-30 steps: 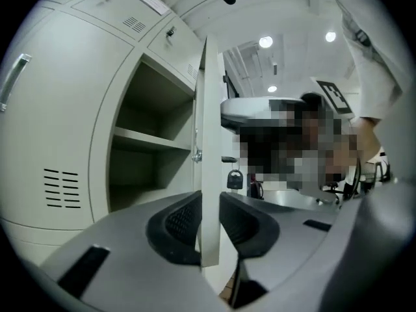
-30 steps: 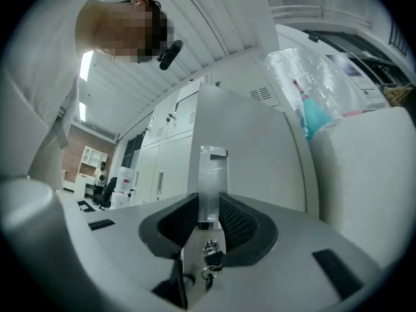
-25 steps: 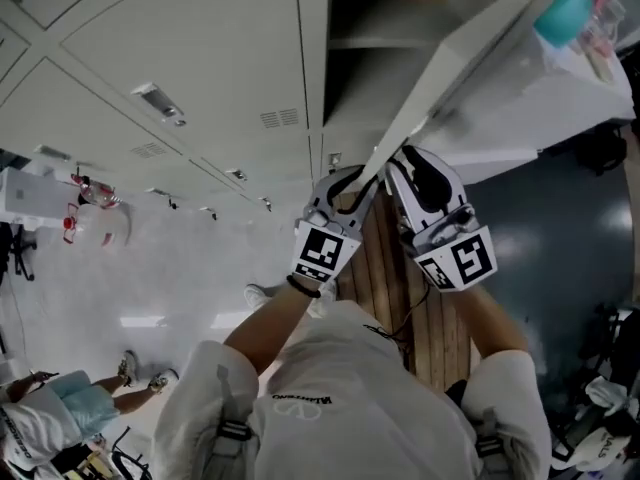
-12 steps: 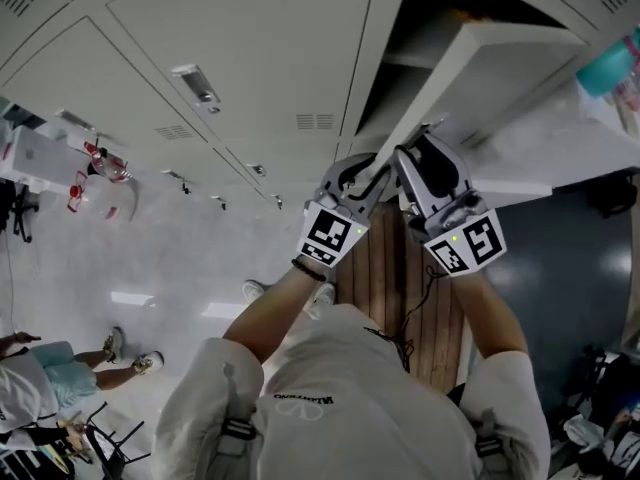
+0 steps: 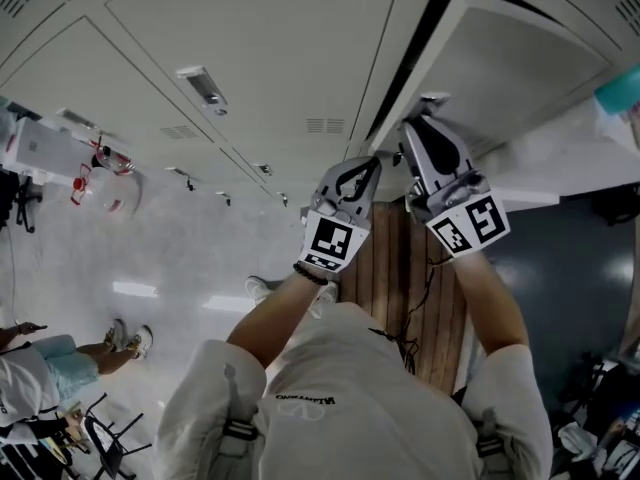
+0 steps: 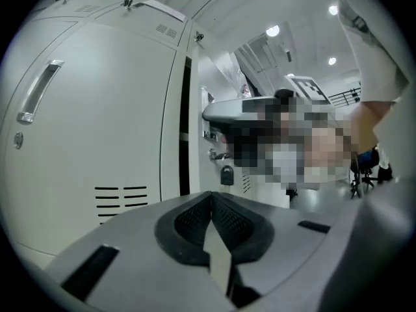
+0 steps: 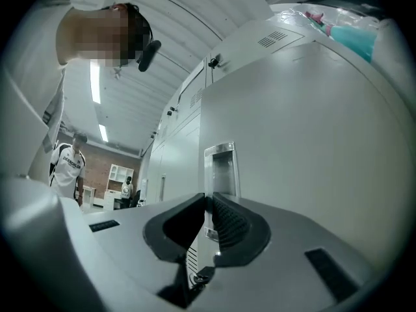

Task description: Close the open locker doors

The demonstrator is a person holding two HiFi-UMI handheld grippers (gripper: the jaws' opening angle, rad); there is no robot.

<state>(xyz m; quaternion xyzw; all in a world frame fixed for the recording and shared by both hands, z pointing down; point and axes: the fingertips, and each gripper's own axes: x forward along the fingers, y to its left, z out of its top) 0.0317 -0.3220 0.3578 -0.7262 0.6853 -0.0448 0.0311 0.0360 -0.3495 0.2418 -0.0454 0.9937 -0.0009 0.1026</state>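
Locker door [image 5: 520, 68] is upper right in the head view, swung nearly flush with the bank. Only a thin dark gap [image 5: 425, 38] shows along its left edge.

Right gripper [image 5: 420, 123]: nose right up at the door's face, near the lower free edge. Can't confirm actual contact from here. Jaws are closing, down to a narrow slit with nothing between the pads. In the right gripper view the door fills the whole right side, and its recessed handle [image 7: 221, 168] sits dead ahead, just beyond the jaw tips.

Left gripper [image 5: 368, 166]: pads pressed together, holding nothing. It sits just beside the right gripper, on the left, below the gap and off the door panel. Its own view looks at the neighbouring door [image 6: 97, 122], which is closed and has a bar handle [image 6: 39, 91] and vent slots. To the right of that door are a dark vertical strip and a padlock [image 6: 226, 174] further along.

Teal bottle [image 5: 620, 93] sits at the right edge of the head view, well clear of both tools.
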